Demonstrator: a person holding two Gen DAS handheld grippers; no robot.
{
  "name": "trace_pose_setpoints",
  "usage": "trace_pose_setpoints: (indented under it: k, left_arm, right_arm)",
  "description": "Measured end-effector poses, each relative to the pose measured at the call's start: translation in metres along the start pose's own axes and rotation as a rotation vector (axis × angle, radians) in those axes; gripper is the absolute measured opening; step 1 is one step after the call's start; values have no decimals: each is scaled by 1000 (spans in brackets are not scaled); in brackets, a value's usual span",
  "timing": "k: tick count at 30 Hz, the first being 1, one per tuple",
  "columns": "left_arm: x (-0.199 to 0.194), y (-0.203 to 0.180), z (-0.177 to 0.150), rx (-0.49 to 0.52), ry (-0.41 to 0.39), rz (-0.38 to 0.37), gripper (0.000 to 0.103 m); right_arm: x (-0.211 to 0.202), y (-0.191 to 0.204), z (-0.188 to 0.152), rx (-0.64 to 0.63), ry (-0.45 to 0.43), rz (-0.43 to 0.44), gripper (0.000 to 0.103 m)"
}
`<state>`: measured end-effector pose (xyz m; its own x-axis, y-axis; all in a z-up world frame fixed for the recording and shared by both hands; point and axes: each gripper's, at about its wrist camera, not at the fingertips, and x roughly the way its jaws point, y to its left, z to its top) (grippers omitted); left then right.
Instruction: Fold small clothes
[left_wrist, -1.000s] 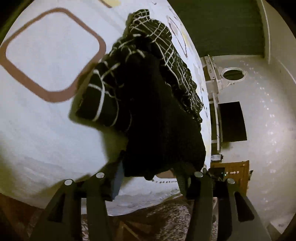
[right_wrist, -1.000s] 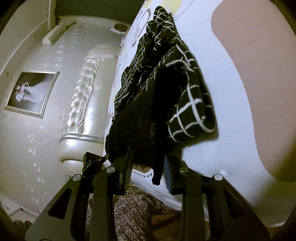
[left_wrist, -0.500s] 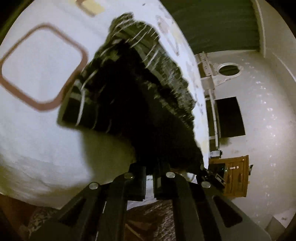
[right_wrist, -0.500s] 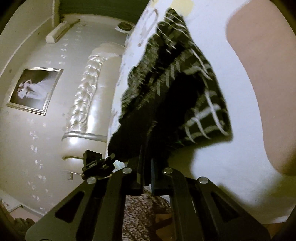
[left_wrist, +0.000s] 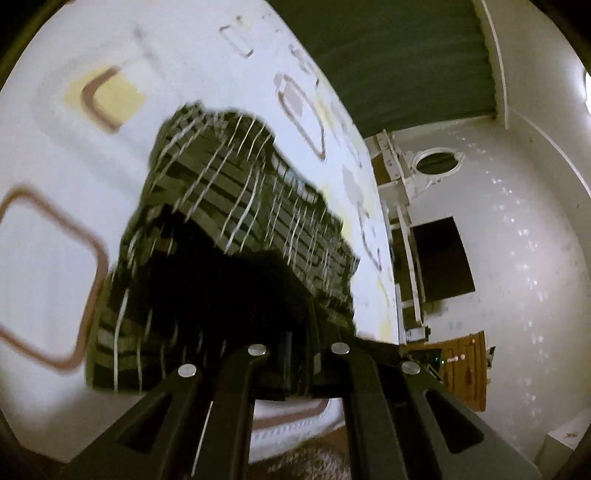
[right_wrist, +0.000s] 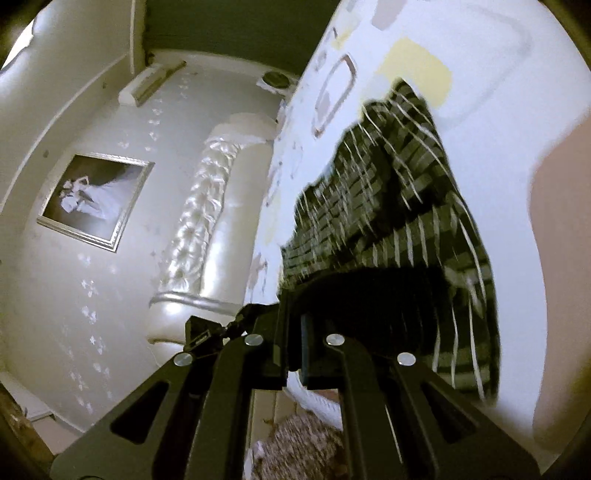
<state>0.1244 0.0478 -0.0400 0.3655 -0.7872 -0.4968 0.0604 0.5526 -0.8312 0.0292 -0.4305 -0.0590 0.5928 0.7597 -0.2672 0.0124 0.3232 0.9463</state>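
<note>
Left tongs (left_wrist: 299, 354): clamped on near hem of black checked garment (left_wrist: 236, 221)
Right tongs (right_wrist: 295, 350): clamped on same garment (right_wrist: 399, 229), opposite corner of hem
Garment: near edge lifted off bed, far part lying on bedspread, blurred
Bed: white bedspread (left_wrist: 55, 258) with brown rounded-square outlines, yellow patches
Room: tufted white headboard (right_wrist: 207, 221), framed picture (right_wrist: 94, 201), green curtain (left_wrist: 399, 55), patterned rug (right_wrist: 303, 446)

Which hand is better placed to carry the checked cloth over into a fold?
Neither clearly: it likely takes both. The left gripper and right gripper are each shut on the near edge of the checked garment, lifted off the bedsheet.
</note>
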Motion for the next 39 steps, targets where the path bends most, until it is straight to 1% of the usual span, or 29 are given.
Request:
trace_pose_setpoints:
  k: [5, 7, 8, 10, 11, 14, 17, 20, 21, 25, 30, 33, 37, 39]
  left_arm:
    - [9, -7, 46, -3, -58, 25, 5]
    - [20, -4, 69, -14, -76, 48, 4]
    - [23, -2, 76, -17, -80, 60, 4]
    - [37, 2, 95, -30, -92, 83, 4]
    - [46, 5, 106, -42, -97, 96, 4]
    - [64, 12, 126, -42, -96, 121, 4]
    - [85, 18, 147, -29, -90, 147, 4]
    - [99, 25, 162, -31, -81, 169, 4]
    - [107, 31, 169, -36, -72, 186, 4]
    - [125, 44, 180, -52, -48, 219, 4]
    - [141, 61, 181, -63, -11, 249, 5]
    - [143, 67, 180, -67, -4, 243, 5]
    - [144, 60, 183, -17, -5, 254, 5]
    - [137, 47, 183, 28, -42, 236, 5]
  right_arm:
    - [17, 13, 45, -21, -44, 23, 4]
    - [25, 14, 63, -18, -54, 32, 4]
    - [31, 13, 72, -13, -59, 33, 4]
    - [43, 10, 88, -10, -62, 24, 4]
    - [50, 8, 97, -6, -64, 16, 4]
    - [68, -5, 122, 18, -76, -6, 4]
    - [81, -21, 144, 43, -89, -22, 4]
    - [92, -39, 161, 70, -101, -45, 4]
    - [95, -45, 166, 79, -104, -52, 4]
    - [112, -66, 181, 117, -104, -99, 4]
    - [129, -89, 190, 168, -94, -166, 4]
    - [134, -96, 190, 179, -93, -180, 4]
    - [137, -95, 192, 161, -99, -188, 4]
    - [137, -89, 193, 125, -102, -201, 4]
